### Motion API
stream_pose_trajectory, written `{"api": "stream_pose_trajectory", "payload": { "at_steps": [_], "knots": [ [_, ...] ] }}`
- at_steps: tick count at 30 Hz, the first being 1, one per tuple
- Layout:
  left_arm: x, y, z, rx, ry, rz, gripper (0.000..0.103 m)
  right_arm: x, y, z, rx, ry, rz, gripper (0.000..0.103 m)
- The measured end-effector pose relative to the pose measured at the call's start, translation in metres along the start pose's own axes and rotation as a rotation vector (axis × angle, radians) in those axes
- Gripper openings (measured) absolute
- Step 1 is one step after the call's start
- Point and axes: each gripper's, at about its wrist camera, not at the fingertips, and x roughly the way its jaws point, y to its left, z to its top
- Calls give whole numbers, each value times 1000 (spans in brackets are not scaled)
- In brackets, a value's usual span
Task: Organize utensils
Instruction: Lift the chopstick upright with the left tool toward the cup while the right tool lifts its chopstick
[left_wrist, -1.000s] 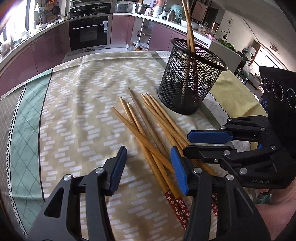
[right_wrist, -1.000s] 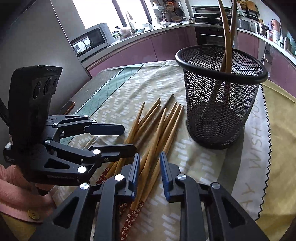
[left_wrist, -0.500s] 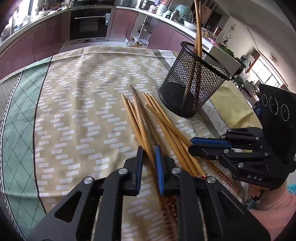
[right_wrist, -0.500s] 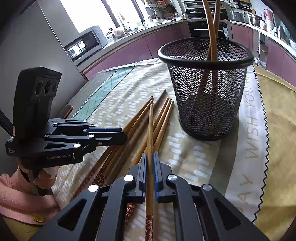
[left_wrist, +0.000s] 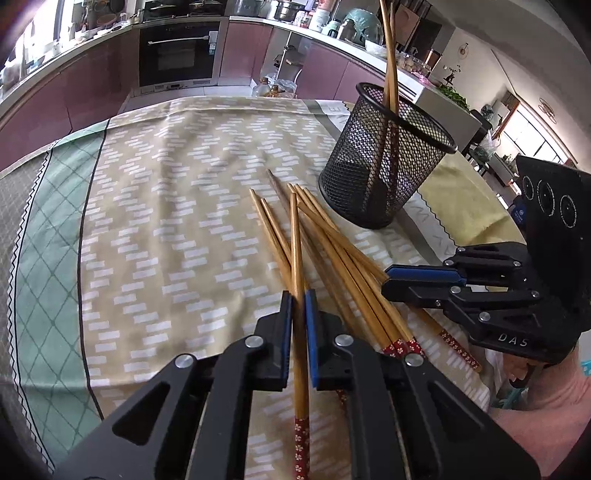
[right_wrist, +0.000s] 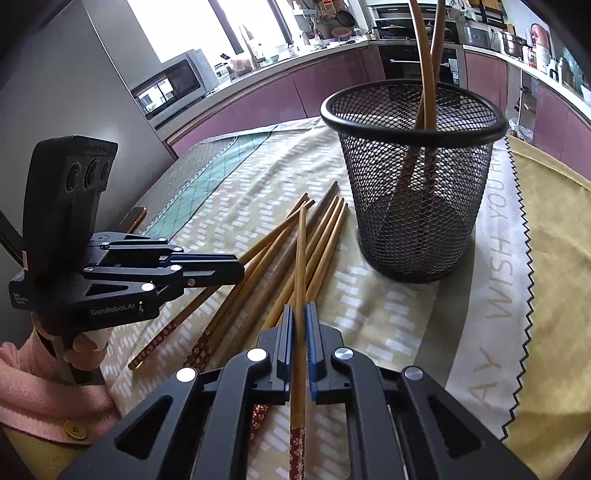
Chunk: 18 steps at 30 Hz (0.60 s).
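- Bamboo, with a red flowered end, makes up the chopstick (left_wrist: 298, 280) clamped between the nearly closed blue pads of the left gripper (left_wrist: 298, 306) in the left wrist view, its tip raised over the pile of chopsticks (left_wrist: 343, 266) lying on the tablecloth (left_wrist: 166, 221).
- A black mesh cup (left_wrist: 384, 162) is seen beyond the pile, towards the far right edge of the table, with two chopsticks (left_wrist: 388, 55) standing in it.
- The right gripper (left_wrist: 421, 280) is seen beside the pile at the right.
- From the right wrist view, the right gripper (right_wrist: 300, 325) is closed on a second chopstick (right_wrist: 301, 266), held above the pile (right_wrist: 266, 258).
- The mesh cup (right_wrist: 413, 192) stands just beyond on the cloth (right_wrist: 406, 332); the left gripper (right_wrist: 207, 273) is seen at the left, over the pile.
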Motion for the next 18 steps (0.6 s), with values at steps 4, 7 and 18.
{"api": "stream_pose_trajectory", "payload": {
  "at_steps": [4, 7, 18],
  "knots": [
    [1, -4, 0, 43, -4, 42, 21, 4, 1, 3, -3, 3, -6, 7],
    [2, -5, 1, 62, 8, 24, 24, 8, 0, 5, -2, 16, -8, 13],
    [0, -4, 3, 22, 3, 12, 8, -10, 6, 5, -21, -34, -2, 6]
  ]
}}
